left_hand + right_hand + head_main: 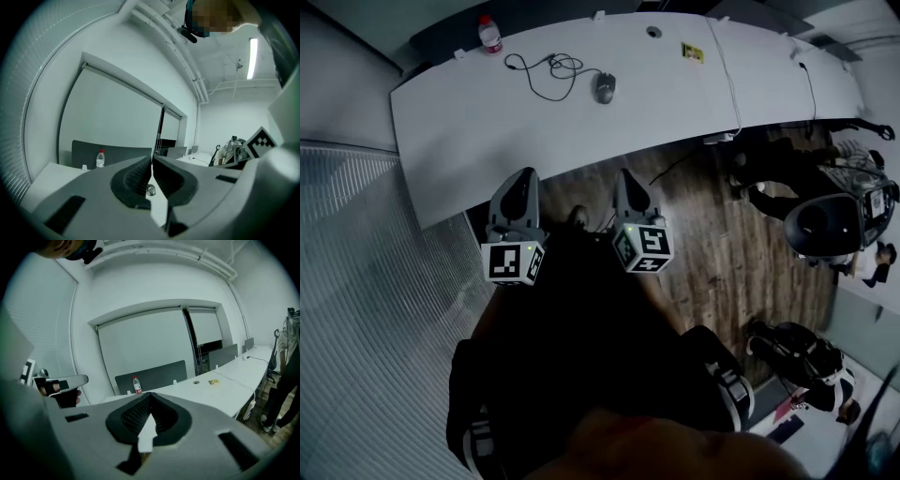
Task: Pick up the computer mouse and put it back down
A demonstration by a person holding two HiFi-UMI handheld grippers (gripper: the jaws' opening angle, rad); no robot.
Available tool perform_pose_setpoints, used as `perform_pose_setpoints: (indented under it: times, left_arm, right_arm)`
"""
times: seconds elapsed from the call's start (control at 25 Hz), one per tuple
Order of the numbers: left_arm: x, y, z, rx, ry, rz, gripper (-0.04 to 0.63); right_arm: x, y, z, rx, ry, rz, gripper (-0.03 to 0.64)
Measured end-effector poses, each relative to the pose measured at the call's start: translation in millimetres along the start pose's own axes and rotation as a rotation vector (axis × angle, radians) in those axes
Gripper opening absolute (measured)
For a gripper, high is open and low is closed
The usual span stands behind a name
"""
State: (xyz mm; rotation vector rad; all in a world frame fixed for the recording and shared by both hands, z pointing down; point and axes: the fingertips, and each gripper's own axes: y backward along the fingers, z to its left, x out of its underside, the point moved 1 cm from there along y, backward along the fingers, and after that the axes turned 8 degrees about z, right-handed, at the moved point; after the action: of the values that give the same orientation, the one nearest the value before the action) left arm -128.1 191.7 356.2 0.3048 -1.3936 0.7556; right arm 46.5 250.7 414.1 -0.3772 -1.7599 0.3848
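Note:
The dark grey computer mouse [605,87] lies on the long white table [487,122], its black cable [546,71] looped to its left. Both grippers hang side by side over the wooden floor, short of the table's near edge and well apart from the mouse. My left gripper [523,174] has its jaws closed together with nothing in them; in the left gripper view [152,159] a sliver of the mouse [150,189] shows through the slit below the tips. My right gripper [625,174] is shut and empty too, its tips meeting in the right gripper view [150,397].
A water bottle with a red cap [490,35] stands at the table's far left edge. A yellow label [692,52] and a white cable [727,75] lie further right. People and black equipment [820,225] fill the floor at the right.

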Motion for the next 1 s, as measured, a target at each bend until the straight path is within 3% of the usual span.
perform_pose_setpoints:
  times: [0.6, 1.0]
  left_arm:
    - [6.1, -27.4, -42.4, -0.106, 0.008, -0.011, 0.011]
    - [6.8, -49.1, -35.8, -0.132, 0.019, 0.006, 0.011]
  right_arm:
    - [9.5, -7.0, -61.2, -0.086, 0.032, 0.051, -0.005]
    - [-2.2, -31.4, -76.5, -0.078, 0.033, 0.051, -0.005]
